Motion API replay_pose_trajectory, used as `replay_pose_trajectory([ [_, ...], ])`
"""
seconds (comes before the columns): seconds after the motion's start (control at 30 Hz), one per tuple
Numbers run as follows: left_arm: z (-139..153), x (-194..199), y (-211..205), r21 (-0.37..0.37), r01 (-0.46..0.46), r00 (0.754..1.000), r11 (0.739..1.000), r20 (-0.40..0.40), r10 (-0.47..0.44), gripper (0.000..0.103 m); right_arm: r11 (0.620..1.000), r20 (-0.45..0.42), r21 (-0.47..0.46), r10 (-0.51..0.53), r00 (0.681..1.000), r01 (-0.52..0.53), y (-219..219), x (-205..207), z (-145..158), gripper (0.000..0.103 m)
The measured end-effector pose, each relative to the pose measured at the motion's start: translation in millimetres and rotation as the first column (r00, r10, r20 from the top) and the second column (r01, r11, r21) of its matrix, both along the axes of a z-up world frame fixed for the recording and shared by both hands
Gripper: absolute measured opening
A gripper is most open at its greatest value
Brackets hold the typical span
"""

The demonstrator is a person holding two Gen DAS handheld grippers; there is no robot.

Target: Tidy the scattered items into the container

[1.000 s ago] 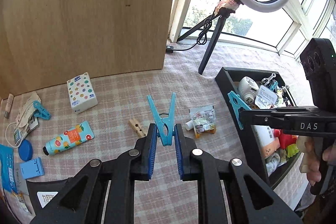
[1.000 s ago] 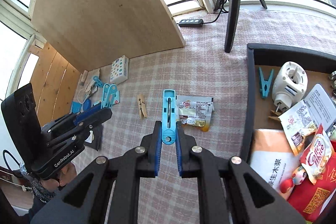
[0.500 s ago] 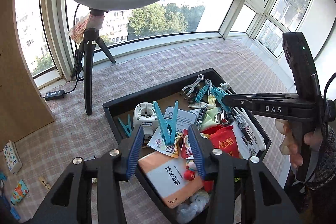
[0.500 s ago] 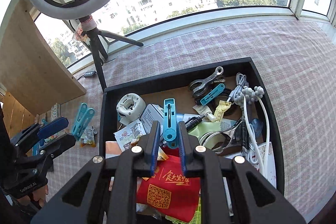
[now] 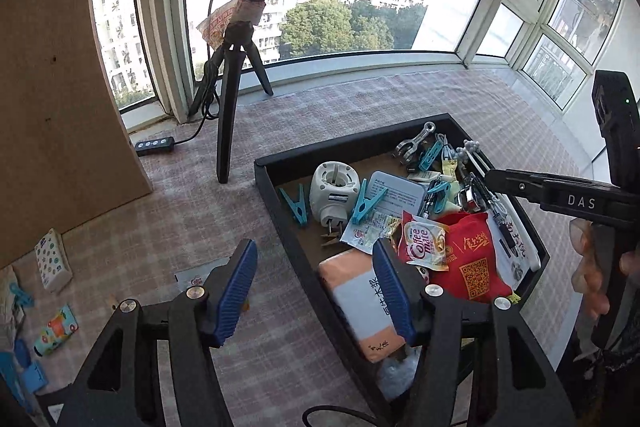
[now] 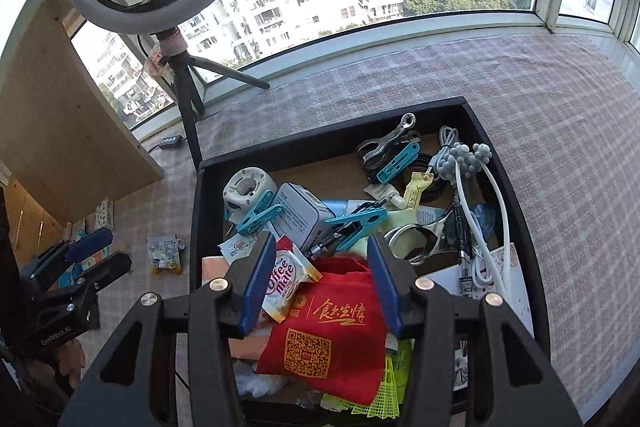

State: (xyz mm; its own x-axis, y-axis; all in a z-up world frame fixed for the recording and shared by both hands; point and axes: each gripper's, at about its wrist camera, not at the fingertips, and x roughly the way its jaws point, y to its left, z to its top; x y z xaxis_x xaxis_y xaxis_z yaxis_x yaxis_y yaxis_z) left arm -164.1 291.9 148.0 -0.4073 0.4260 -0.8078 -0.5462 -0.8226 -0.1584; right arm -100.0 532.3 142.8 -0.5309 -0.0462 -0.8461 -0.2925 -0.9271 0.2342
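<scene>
The black tray [image 5: 280, 195] [image 6: 196, 227] holds several items. My left gripper [image 5: 314, 291] is open and empty above the tray's near left wall. My right gripper [image 6: 320, 287] is open and empty over a red pouch [image 6: 332, 331]. A teal clothespin [image 5: 366, 201] [image 6: 256, 213] leans on the white adapter [image 5: 334, 187]. Another teal clothespin [image 6: 358, 221] lies across the tin in the tray's middle. On the cloth to the left lie a snack packet [image 6: 164, 253], a patterned tissue pack [image 5: 52, 259] and a small tube [image 5: 56, 329].
A ring light on a black tripod [image 5: 230, 115] stands behind the tray, with a cable switch [image 5: 154, 145] beside it. A wooden board [image 5: 52, 87] stands at the left. Blue items [image 5: 24, 371] lie at the left edge. Windows run along the back.
Both grippers opened and dropped their teal clothespins into the tray. One second ago both were over the cloth, each shut on a clothespin.
</scene>
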Motion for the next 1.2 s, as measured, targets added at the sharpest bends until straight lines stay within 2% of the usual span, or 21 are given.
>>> replay_pose_trajectory([
  [0.17, 22.5, 17.2, -41.3, -0.017, -0.062, 0.996, 0.998, -0.066, 0.061, 0.057, 0.998, -0.017, -0.023, 0.057, 0.998, -0.057, -36.6, 6.8, 10.3, 0.048],
  [0.37, 49.8, 51.5, -98.3, -0.033, -0.143, 0.982, 0.989, -0.131, 0.138, 0.060, 0.990, -0.068, -0.025, 0.137, 0.988, -0.139, -93.6, 21.8, 36.3, 0.051],
  [0.43, 56.4, 65.5, -117.7, -0.033, -0.172, 0.975, 0.985, -0.149, 0.166, 0.063, 0.986, -0.084, -0.012, 0.162, 0.983, -0.164, -114.7, 30.0, 41.9, 0.052],
  [0.5, 59.9, 79.6, -137.6, -0.031, -0.195, 0.969, 0.980, -0.158, 0.188, 0.071, 0.983, -0.096, 0.001, 0.185, 0.978, -0.186, -136.3, 39.1, 45.1, 0.054],
  [0.57, 61.1, 92.8, -159.7, -0.022, -0.229, 0.962, 0.973, -0.160, 0.223, 0.072, 0.978, -0.104, 0.011, 0.206, 0.973, -0.206, -159.2, 50.2, 46.2, 0.054],
  [0.7, 48.7, 122.3, -215.6, -0.001, -0.324, 0.936, 0.946, -0.143, 0.321, 0.076, 0.975, -0.137, 0.022, 0.224, 0.965, -0.223, -203.8, 80.8, 44.3, 0.056],
  [0.77, 34.9, 138.8, -245.1, -0.016, -0.374, 0.921, 0.927, -0.122, 0.369, 0.076, 0.972, -0.141, 0.008, 0.235, 0.962, -0.237, -225.5, 95.6, 40.1, 0.059],
  [0.87, 11.2, 163.7, -288.9, -0.050, -0.427, 0.903, 0.903, -0.082, 0.422, 0.076, 0.968, -0.107, 0.009, 0.251, 0.962, -0.251, -254.2, 114.0, 27.5, 0.060],
  [0.97, -10.0, 183.0, -330.5, -0.067, -0.473, 0.881, 0.878, -0.008, 0.474, 0.076, 0.967, -0.068, 0.070, 0.252, 0.965, -0.247, -278.9, 131.8, 14.7, 0.060],
  [1.1, -26.5, 195.5, -371.0, -0.097, -0.544, 0.833, 0.834, 0.060, 0.550, 0.076, 0.969, -0.039, 0.099, 0.232, 0.972, -0.227, -295.2, 148.7, 2.7, 0.060],
  [1.2, -30.5, 197.2, -386.8, -0.092, -0.556, 0.823, 0.826, 0.077, 0.563, 0.076, 0.972, -0.021, 0.094, 0.220, 0.975, -0.217, -300.6, 153.8, -1.3, 0.060],
])
